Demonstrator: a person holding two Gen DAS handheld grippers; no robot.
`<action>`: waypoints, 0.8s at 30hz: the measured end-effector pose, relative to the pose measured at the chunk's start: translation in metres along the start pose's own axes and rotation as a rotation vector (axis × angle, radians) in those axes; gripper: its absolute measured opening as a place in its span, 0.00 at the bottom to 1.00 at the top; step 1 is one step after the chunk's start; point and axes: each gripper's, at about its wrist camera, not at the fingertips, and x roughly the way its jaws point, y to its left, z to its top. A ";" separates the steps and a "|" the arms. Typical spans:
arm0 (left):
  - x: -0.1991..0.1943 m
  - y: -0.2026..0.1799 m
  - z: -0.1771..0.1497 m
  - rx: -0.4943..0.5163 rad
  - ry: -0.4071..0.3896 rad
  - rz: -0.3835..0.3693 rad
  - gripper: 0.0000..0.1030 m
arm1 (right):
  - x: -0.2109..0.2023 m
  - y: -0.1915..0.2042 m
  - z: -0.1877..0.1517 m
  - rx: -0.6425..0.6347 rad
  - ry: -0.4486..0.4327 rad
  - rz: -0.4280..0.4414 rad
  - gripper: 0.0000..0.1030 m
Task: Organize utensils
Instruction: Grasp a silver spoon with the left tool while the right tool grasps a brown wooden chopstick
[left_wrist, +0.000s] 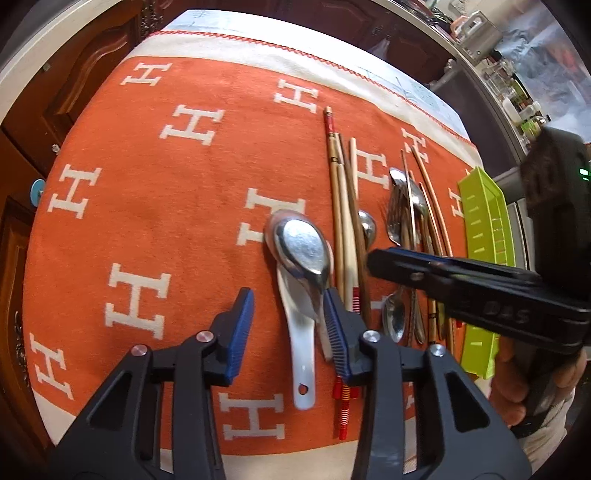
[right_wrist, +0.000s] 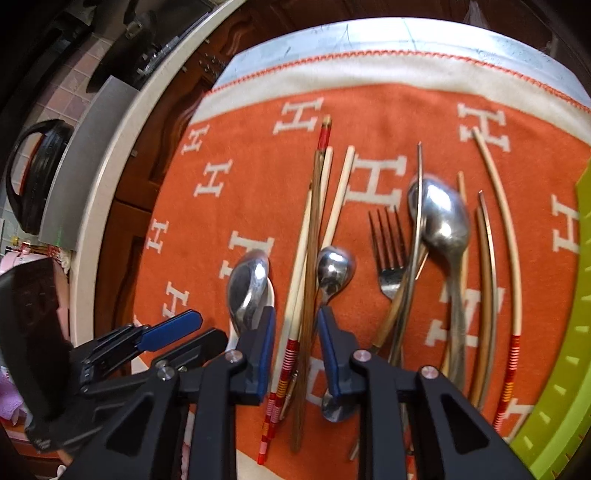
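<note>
While utensils lie on the orange cloth (left_wrist: 147, 229) | left gripper (left_wrist: 290, 314) part-open, empty | right gripper (right_wrist: 295, 325) part-open around chopsticks (right_wrist: 306, 258), not gripping.

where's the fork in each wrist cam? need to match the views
Left wrist: fork right of centre, mostly buried in the metal pile beside the green tray; only part shows.
Right wrist: fork right of centre, tines pointing up, just left of the big spoon.
Shared landmark: red-tipped chopstick at the top of the bundle.

green tray (right_wrist: 561, 369) cut off at right edge, white spoon (right_wrist: 271, 291) mostly hidden under metal spoon (right_wrist: 247, 284)
</note>
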 end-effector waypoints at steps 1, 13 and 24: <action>0.000 -0.001 -0.001 0.003 -0.001 -0.002 0.34 | 0.004 0.000 0.000 -0.001 0.007 -0.010 0.23; 0.002 -0.008 -0.004 0.009 -0.007 -0.018 0.32 | 0.017 0.006 -0.005 -0.016 0.010 0.006 0.08; -0.013 0.010 -0.011 0.003 -0.058 -0.078 0.27 | -0.010 -0.004 -0.009 0.010 -0.067 0.029 0.06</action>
